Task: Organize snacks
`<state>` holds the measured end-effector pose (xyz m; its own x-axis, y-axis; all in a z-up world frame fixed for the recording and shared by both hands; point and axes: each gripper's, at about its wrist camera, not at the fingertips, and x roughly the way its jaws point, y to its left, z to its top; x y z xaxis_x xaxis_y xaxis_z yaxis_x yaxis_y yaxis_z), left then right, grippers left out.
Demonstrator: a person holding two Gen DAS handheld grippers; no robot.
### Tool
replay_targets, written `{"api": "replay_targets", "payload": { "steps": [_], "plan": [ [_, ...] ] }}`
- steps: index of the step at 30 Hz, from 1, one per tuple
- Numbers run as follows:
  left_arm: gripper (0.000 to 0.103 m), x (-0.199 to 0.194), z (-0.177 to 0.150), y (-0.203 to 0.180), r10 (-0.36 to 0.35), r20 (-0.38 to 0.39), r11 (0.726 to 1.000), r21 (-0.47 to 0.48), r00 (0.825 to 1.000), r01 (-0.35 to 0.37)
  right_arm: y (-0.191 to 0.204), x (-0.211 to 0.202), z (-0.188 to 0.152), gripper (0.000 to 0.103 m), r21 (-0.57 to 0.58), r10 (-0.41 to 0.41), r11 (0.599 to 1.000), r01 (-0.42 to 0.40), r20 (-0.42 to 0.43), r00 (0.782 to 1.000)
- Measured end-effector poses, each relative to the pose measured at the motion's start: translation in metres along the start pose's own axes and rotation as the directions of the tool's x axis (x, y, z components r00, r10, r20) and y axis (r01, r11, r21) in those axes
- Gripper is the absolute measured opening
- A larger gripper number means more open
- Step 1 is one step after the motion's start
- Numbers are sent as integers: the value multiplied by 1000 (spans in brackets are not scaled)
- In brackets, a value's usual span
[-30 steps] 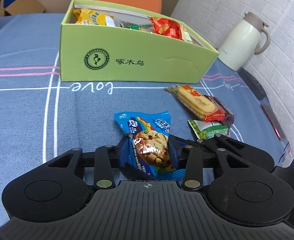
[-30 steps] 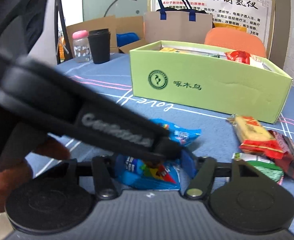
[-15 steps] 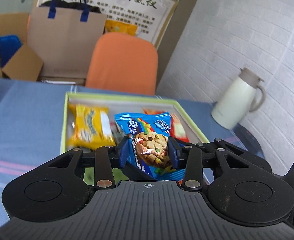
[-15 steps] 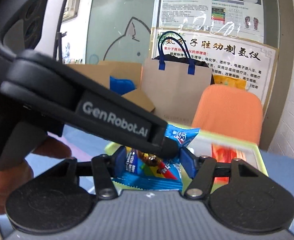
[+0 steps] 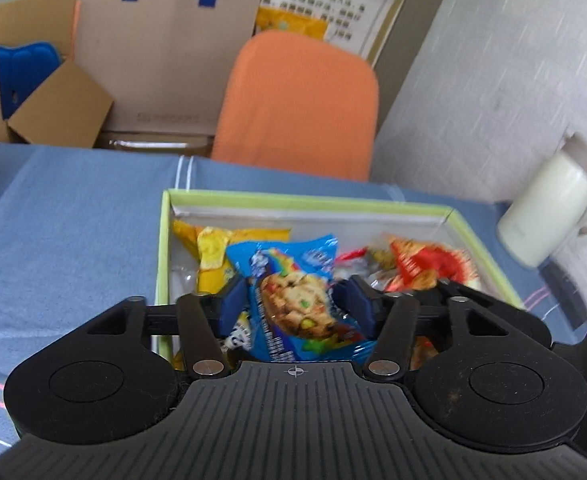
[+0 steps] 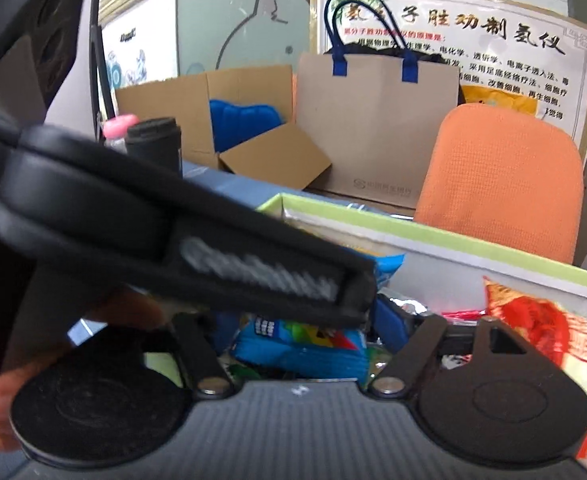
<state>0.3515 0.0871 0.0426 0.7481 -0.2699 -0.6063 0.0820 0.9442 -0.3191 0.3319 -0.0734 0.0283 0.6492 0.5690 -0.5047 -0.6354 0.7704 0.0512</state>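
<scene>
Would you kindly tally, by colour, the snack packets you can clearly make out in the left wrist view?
Yellow packet: 1
Blue cookie packet: 1
Red packet: 1
Total: 3
Other wrappers in the green box are too hidden to count.

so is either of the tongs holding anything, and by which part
Nothing is gripped. Both have just been opening: the cookie packet sits loose between the left tongs, a blue packet between the right tongs, both over the box.
</scene>
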Motion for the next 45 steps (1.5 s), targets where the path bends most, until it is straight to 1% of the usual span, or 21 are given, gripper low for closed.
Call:
{"api": "replay_targets", "payload": {
  "steps": [1,3,6,8,9,11,14,17,19,21,24,26,29,31,33,35,37,39,42,43,45],
  "plan": [
    [48,-12,0,-1,-9,34,1000,-1,999,9,0,-16,1,90,-3,-9,1000,9,37,999],
    [65,-39,0,-5,-12,111,1000,6,994,12,0,-51,1,92,-4,-28,1000,29,108,994],
    [69,-77,-9,-14,-27,184,999,31,983,22,-4,-103,-10,93,3,-71,997,71,179,981],
    [72,-95,-23,-17,-59,197,998,30,979,54,-8,-131,-27,93,31,-100,995,96,178,979],
    [74,-101,-30,-17,-73,197,997,22,978,70,-11,-138,-37,93,51,-113,993,106,163,980],
    [74,-107,-53,-18,-95,179,995,0,979,97,-14,-147,-62,93,88,-146,987,137,111,983],
    [74,-105,-86,-24,-118,113,991,-41,987,124,-19,-138,-95,93,116,-188,976,187,3,982],
    [73,-94,-113,-24,-135,22,987,-89,991,136,-23,-130,-118,93,125,-218,967,223,-52,975],
    [72,-87,-124,-23,-124,-31,985,-124,992,119,-27,-125,-120,93,128,-213,967,219,-58,975],
    [71,-85,-130,-20,-118,-58,983,-149,991,109,-34,-112,-117,93,140,-186,971,196,-82,979],
    [71,-88,-133,-16,-97,-63,985,-151,993,86,-31,-94,-114,93,115,-128,983,141,-111,985],
    [71,-91,-135,-12,-79,-58,987,-148,995,69,-24,-86,-117,93,119,-103,986,121,-150,983],
    [71,-94,-138,-4,-56,-56,987,-152,997,47,-7,-78,-115,93,107,-62,991,78,-139,988],
    [71,-94,-139,2,-44,-58,986,-160,997,34,12,-77,-113,93,99,-16,995,29,-126,992],
    [71,-94,-141,7,-41,-59,984,-177,997,30,31,-74,-111,93,82,4,997,7,-131,991],
    [72,-96,-143,12,-40,-57,981,-189,998,28,47,-77,-118,93,83,1,997,11,-138,990],
    [72,-99,-146,16,-41,-55,979,-200,998,29,60,-84,-126,93,92,6,996,5,-122,993],
    [72,-101,-149,18,-48,-55,978,-207,997,35,70,-91,-131,93,83,-13,996,22,-108,994],
    [72,-94,-148,14,-69,-67,976,-213,995,54,70,-92,-133,92,102,-54,993,66,-120,991],
    [73,-91,-147,11,-78,-73,976,-211,994,61,67,-91,-133,93,116,-55,991,70,-129,990],
    [77,-83,-144,1,-104,-91,978,-189,990,85,66,-91,-133,93,130,-50,989,67,-126,991]
  ]
}}
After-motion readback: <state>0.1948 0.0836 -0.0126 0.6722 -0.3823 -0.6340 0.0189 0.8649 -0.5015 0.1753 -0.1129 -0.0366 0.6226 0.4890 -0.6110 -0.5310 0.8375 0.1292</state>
